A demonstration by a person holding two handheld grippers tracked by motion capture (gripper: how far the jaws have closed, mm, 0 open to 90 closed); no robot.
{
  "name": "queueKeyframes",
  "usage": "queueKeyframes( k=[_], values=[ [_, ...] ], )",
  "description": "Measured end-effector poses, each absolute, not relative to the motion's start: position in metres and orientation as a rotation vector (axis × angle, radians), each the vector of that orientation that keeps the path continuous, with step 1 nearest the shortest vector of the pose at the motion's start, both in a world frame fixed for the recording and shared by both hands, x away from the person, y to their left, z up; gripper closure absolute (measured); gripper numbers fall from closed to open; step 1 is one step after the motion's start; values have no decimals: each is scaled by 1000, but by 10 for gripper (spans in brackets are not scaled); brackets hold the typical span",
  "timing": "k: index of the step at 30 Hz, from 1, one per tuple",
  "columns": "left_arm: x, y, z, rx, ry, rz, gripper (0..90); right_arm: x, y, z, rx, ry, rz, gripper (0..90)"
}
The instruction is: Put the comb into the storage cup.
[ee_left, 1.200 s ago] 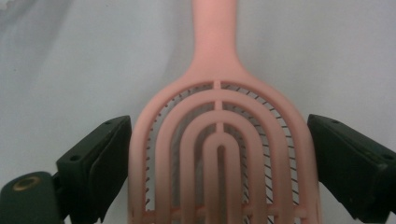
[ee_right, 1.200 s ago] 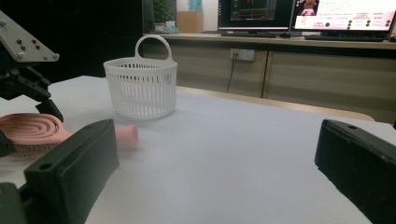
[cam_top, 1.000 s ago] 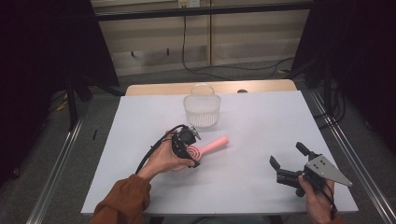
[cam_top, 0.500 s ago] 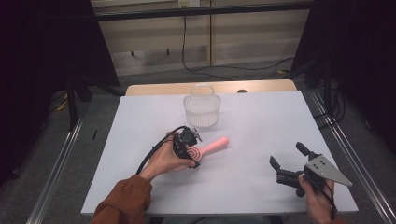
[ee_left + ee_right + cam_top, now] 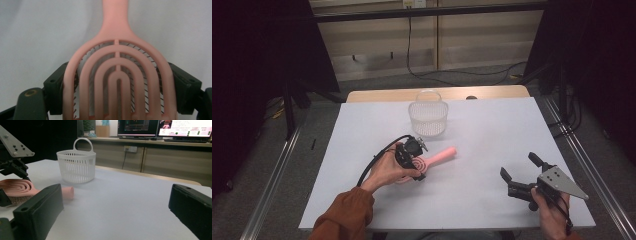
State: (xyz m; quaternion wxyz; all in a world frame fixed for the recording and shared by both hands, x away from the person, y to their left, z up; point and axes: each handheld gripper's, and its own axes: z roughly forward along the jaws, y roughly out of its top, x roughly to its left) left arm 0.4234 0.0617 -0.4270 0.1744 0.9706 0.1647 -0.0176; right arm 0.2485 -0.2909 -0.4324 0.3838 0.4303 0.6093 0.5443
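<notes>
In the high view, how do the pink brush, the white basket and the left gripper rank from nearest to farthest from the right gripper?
1. Pink brush: its handle tip, left of the right gripper, is nearest.
2. Left gripper: farther left, clamped on the brush head.
3. White basket: at the table's far side.

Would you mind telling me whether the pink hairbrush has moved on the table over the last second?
No. The pink hairbrush lies in the same spot below the white basket, with the left tongs closed on its head.

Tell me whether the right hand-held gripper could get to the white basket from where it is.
Probably yes: the right hand-held gripper stands open, and bare table lies between it and the white basket.
</notes>
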Motion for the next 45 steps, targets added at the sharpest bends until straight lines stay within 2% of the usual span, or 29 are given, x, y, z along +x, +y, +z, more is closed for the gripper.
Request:
queueKeyframes(
  k=[19,45],
  values=[
    [421,62,-425,2746,471,-60,198,249,-290,-433,1093,1560,1382,0],
    [420,73,-408,2640,528,-36,199,249,-291,-432,1090,1556,1378,0]
  ],
)
